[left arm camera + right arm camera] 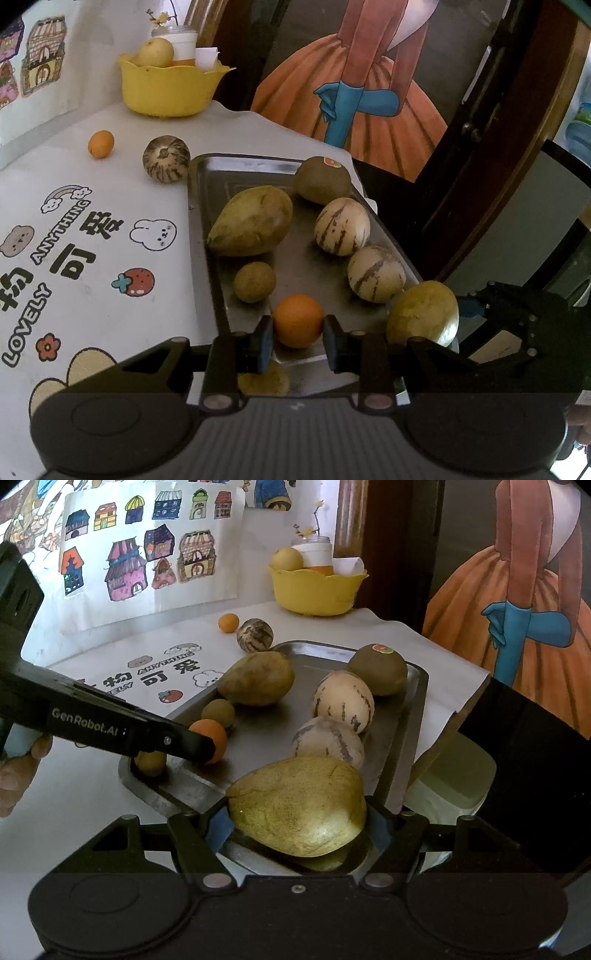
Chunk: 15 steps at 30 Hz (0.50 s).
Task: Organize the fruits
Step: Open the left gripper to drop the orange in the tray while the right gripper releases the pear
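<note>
My left gripper is shut on a small orange, low over the near end of the metal tray. In the right wrist view the same orange shows at the tip of that gripper's black arm. My right gripper is shut on a yellow-green mango at the tray's near corner. On the tray lie a big mango, two striped pale melons, a brown fruit with a sticker and a small olive ball.
On the white printed tablecloth, left of the tray, lie another small orange and a dark striped fruit. A yellow bowl with fruit and a cup stands at the back. The table edge drops off right of the tray. A hand holds the left gripper.
</note>
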Tool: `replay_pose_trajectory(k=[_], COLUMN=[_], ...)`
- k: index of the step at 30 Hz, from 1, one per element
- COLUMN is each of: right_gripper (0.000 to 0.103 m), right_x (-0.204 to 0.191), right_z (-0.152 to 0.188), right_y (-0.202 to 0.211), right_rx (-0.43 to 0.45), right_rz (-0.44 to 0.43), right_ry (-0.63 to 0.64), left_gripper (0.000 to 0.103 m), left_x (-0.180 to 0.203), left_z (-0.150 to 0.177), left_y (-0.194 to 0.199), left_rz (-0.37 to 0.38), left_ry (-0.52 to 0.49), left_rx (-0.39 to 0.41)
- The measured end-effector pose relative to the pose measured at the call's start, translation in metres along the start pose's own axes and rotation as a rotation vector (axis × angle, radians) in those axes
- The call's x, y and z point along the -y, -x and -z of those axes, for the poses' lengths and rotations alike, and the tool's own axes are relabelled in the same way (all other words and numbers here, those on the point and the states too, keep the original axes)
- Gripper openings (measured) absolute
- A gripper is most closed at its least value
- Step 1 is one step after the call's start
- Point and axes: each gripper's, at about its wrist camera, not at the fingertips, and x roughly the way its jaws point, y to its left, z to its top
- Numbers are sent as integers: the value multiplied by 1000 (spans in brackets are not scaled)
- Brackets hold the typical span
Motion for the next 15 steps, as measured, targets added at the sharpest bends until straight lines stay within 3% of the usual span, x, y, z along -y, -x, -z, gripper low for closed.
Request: replay_pose_trajectory(k=[10,15], right_gripper=[75,75], right_x=[0,0], right_z=[1,2], right_y=[0,1], right_rx=[8,9], right_rz=[3,4], right_ry=[-9,-24], left_gripper=[32,39], left_x=[-1,-2], left_z=[-4,-4], left_y=[-1,2], left_rz=[10,18], left_ry=[2,20], left_rx=[-25,-27])
